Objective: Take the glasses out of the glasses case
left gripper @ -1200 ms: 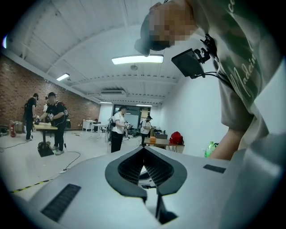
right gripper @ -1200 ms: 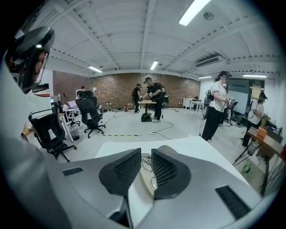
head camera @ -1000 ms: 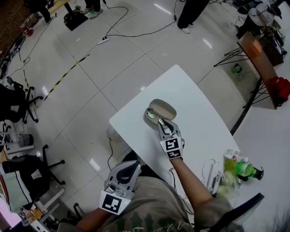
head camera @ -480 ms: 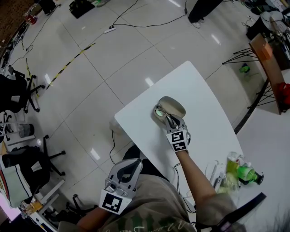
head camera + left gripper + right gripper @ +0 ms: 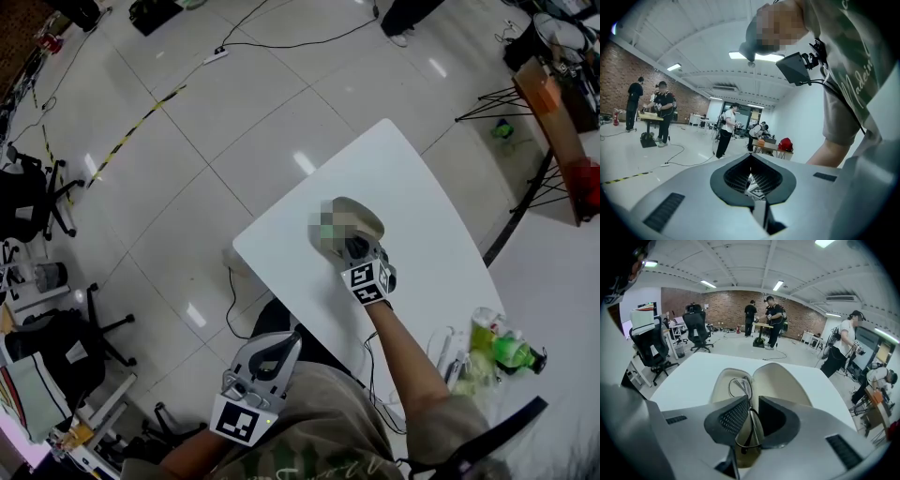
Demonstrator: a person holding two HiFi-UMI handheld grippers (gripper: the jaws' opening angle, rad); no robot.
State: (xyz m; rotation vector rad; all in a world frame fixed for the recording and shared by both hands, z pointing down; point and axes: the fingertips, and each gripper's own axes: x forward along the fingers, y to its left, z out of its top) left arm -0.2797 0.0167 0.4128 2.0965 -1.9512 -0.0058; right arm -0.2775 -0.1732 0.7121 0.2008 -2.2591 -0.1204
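The right gripper point(image 5: 354, 248) is now sitting right over the open beige oval glasses case point(image 5: 367, 217), where a second ago it was hanging just short of the case's near edge. In the right gripper view its jaws are pinching the near lens of the thin dark wire-framed glasses point(image 5: 740, 387). The far lens is still lying in the case's left half, so the lift is looking ready to begin, not done.

The left gripper point(image 5: 279, 345) is staying clenched on nothing, well apart from the case and off the round-cornered white table point(image 5: 412, 183).

In the head view a mosaic patch is covering the case's left half, hiding the glasses there. The jaws are also masking the glasses' folded arms.
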